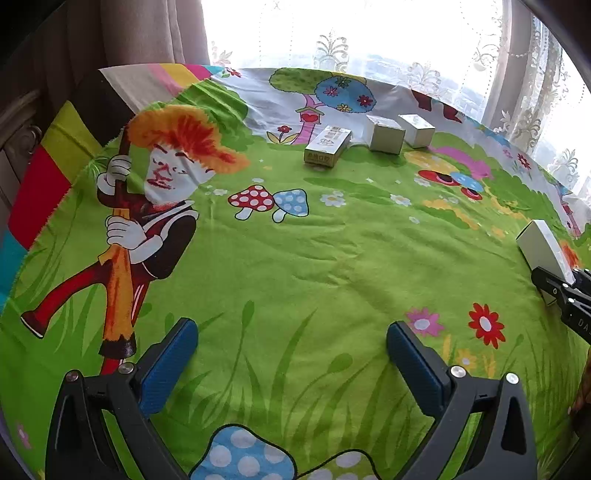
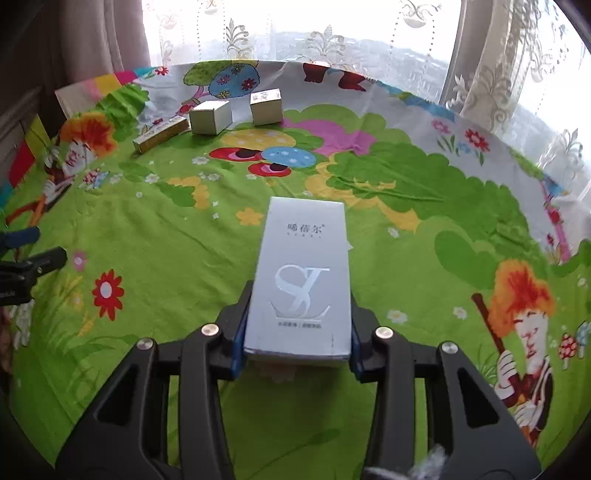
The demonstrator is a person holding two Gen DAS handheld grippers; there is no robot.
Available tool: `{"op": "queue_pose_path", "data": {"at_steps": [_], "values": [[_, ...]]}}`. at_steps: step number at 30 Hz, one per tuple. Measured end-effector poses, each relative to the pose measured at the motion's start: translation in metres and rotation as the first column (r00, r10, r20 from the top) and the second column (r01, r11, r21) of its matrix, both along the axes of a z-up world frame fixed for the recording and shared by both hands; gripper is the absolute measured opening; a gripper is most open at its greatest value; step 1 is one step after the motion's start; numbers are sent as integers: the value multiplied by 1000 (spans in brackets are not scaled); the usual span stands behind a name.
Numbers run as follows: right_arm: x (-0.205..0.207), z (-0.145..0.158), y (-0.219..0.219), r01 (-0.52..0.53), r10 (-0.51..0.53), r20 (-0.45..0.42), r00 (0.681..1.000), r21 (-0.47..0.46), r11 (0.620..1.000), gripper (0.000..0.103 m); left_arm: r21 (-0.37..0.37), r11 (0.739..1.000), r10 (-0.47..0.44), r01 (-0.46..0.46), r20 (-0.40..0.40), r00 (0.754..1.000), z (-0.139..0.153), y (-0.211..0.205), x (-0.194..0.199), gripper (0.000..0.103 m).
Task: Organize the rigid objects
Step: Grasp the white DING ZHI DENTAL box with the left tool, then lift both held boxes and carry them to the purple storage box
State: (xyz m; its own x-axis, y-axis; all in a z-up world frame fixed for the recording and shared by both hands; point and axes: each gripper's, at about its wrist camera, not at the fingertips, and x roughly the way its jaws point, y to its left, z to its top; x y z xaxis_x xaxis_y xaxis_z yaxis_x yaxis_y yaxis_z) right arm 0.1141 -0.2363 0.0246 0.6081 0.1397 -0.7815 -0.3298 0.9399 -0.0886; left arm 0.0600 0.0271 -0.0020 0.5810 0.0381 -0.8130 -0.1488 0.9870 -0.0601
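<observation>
My right gripper [image 2: 298,325] is shut on a long silver-white box [image 2: 301,277] with an "SL" logo, held flat just above the cloth; the box also shows at the right edge of the left wrist view [image 1: 543,251]. My left gripper [image 1: 291,347] is open and empty over the green cloth. Three small boxes stand in a row at the far side: a long gold box lying down [image 1: 327,146] [image 2: 161,133], a square white box [image 1: 384,134] [image 2: 210,116], and another square box [image 1: 416,130] [image 2: 266,106].
A colourful cartoon cloth [image 1: 295,258] covers the table. Lace curtains and a bright window [image 1: 351,33] stand behind the far edge. A brown curtain [image 1: 147,33] hangs at the far left. The left gripper shows at the left edge of the right wrist view [image 2: 29,258].
</observation>
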Motion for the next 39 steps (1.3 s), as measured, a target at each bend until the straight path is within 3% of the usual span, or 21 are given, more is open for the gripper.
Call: {"op": "queue_pose_path", "data": {"at_steps": [3, 10, 14, 16, 17, 19, 21, 26, 28, 30, 35, 39], "values": [[-1, 1, 2, 6, -6, 10, 1000, -21, 1000, 45, 3, 1000, -23, 23, -12, 1000, 1, 0, 18, 103], [1, 1, -3, 11, -11, -5, 1000, 3, 1000, 46, 4, 1000, -15, 15, -49, 999, -1, -2, 152, 103], [0, 1, -4, 13, -13, -6, 1000, 6, 1000, 46, 8, 997, -75, 75, -20, 997, -2, -5, 202, 101], [1, 1, -5, 14, -14, -10, 1000, 12, 1000, 46, 6, 996, -89, 89, 20, 996, 3, -8, 205, 60], [1, 1, -6, 15, -15, -11, 1000, 16, 1000, 46, -1, 995, -97, 97, 36, 995, 7, -12, 200, 31], [1, 1, -7, 19, -19, -14, 1000, 26, 999, 46, -27, 992, -125, 126, 39, 991, 9, -20, 184, 31], [1, 1, -8, 21, -21, -14, 1000, 28, 999, 46, -3, 986, -167, 167, 46, 985, 9, -35, 149, 31], [1, 0, -7, 22, -22, -14, 1000, 27, 999, 46, -87, 974, -208, 211, 41, 977, 16, -55, 18, 31], [1, 0, -8, 23, -23, -14, 1000, 29, 999, 46, -61, 972, -223, 226, 57, 973, 17, -65, -23, 31], [2, 0, -8, 23, -23, -18, 1000, 38, 999, 47, 22, 971, -237, 236, 77, 968, 16, -80, -55, 32], [2, 0, -9, 24, -23, -18, 1000, 43, 999, 47, -4, 974, -225, 226, 76, 971, 19, -86, -46, 32], [2, 0, -10, 26, -25, -19, 1000, 50, 998, 46, 24, 975, -224, 223, 73, 972, 20, -89, -48, 32]]}}
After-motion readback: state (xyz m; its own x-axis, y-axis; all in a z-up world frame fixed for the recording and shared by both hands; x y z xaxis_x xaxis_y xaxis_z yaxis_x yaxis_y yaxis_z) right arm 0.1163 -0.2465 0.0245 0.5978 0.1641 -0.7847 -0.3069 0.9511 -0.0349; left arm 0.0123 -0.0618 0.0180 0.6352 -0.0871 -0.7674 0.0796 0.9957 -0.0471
